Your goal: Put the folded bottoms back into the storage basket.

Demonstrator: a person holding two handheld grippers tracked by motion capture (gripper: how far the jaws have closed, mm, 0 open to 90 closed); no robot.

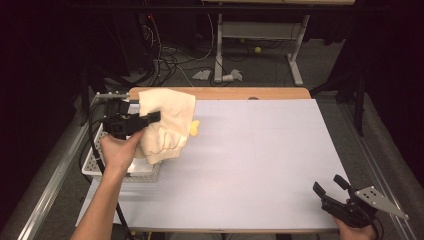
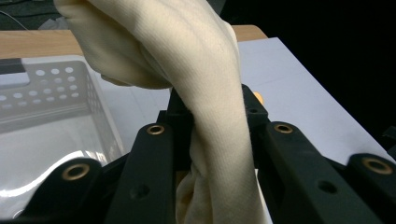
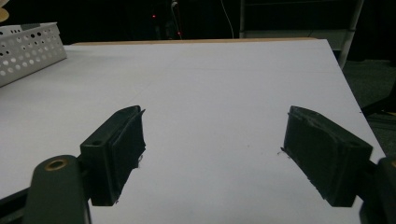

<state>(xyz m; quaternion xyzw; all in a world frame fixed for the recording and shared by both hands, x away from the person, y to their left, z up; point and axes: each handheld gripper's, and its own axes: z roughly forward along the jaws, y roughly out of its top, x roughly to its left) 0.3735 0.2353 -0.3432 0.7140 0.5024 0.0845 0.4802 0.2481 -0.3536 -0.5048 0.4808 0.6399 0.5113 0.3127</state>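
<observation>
A cream cloth [image 1: 167,125] hangs in the air over the table's left side, bunched and draped down beside a white perforated basket [image 1: 92,162]. My left gripper [image 1: 150,118] is shut on the cloth; in the left gripper view the fabric [image 2: 205,79] runs between the black jaws and spills over them. A small yellow object [image 1: 194,128] peeks out at the cloth's right edge. Near the front right corner of the table my right gripper [image 1: 329,186] rests open, and its two pads [image 3: 123,144] stand wide apart over the bare white table top [image 3: 210,93].
The basket [image 2: 51,112] sits at the table's left edge, and its corner [image 3: 28,49] lies at the far left in the right gripper view. A wooden strip [image 1: 220,93] borders the table's far edge. Cables and a desk frame [image 1: 260,35] stand on the floor beyond.
</observation>
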